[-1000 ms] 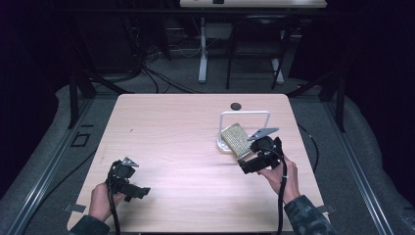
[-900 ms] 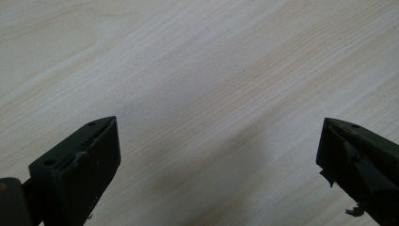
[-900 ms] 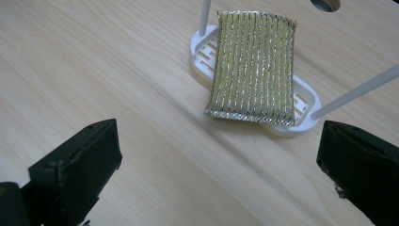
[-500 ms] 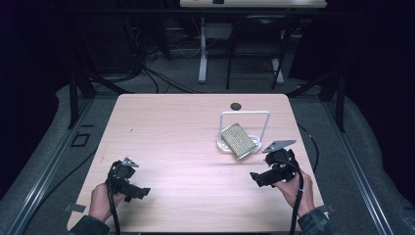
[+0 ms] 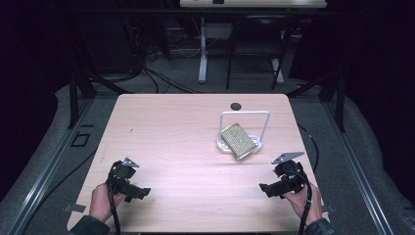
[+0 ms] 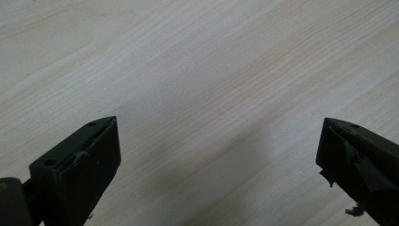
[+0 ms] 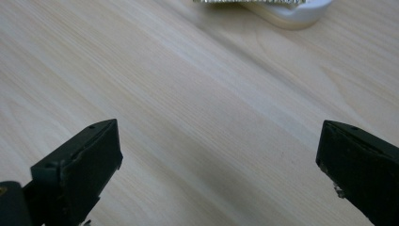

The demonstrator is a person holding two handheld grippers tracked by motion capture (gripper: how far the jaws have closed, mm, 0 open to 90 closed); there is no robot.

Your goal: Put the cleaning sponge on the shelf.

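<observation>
Since the sponge (image 5: 237,140) sits propped in the white rack (image 5: 244,115) at far right, placing looks done imo; right gripper (image 5: 268,188) and left gripper (image 5: 141,192) both gape empty, near edge.

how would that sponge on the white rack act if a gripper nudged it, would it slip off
The sponge leans tilted on the white rack, one corner past the base, so a nudge would probably slide it off. It looks light and soft. Its rough woven surface may grip somewhat.
</observation>
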